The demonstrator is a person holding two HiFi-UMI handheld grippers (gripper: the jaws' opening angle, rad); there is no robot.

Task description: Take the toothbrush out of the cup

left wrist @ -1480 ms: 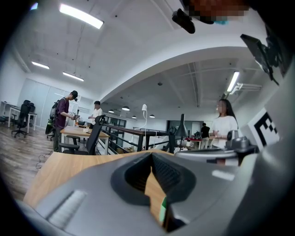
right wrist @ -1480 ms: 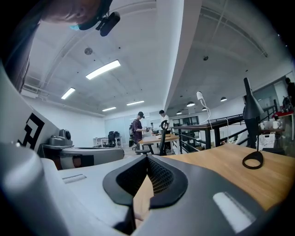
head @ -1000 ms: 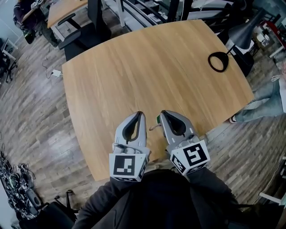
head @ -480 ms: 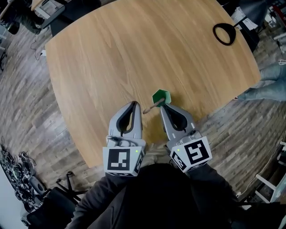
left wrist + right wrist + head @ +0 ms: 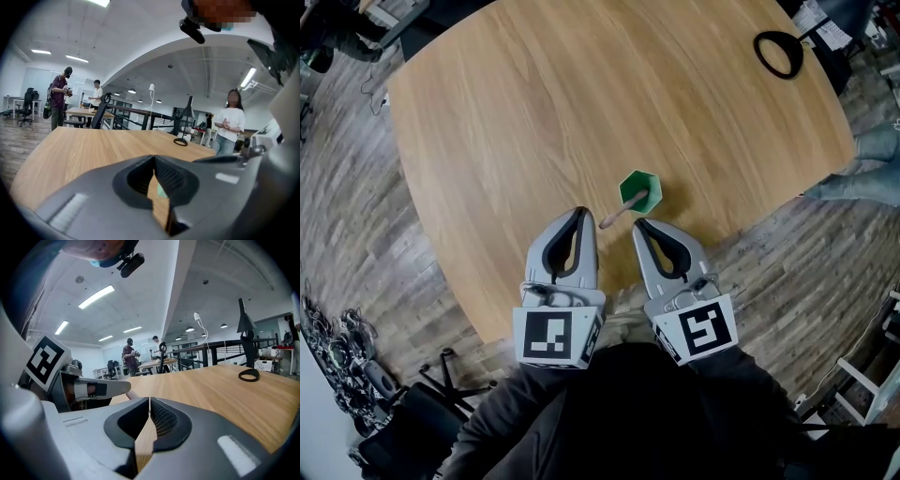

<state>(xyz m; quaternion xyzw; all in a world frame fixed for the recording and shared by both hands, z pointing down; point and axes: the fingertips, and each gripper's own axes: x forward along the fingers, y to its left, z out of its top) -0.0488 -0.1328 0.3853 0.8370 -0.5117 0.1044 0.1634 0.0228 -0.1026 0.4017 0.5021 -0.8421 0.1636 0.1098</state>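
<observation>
A green six-sided cup [image 5: 637,190] stands on the wooden table [image 5: 534,112] near its front edge. A toothbrush [image 5: 617,216] leans out of it, handle towards me and to the left. My left gripper [image 5: 579,214] is shut and empty, its tip just left of the handle's end. The right gripper [image 5: 639,225] is also shut and empty, a little short of the cup. In the left gripper view a sliver of the green cup [image 5: 161,190] shows behind the closed jaws. The right gripper view shows the left gripper [image 5: 89,390] alongside; the cup is hidden there.
A black ring-shaped lamp base [image 5: 778,52] lies at the table's far right corner. Both grippers hover over the table's front edge [image 5: 609,298]. A person in a white top [image 5: 229,123] stands beyond the table to the right. Other desks and chairs stand farther back.
Both grippers have sunk and drawn back towards the table's front edge. The cup, mostly hidden between them a second ago, now stands in plain view ahead of their tips.
</observation>
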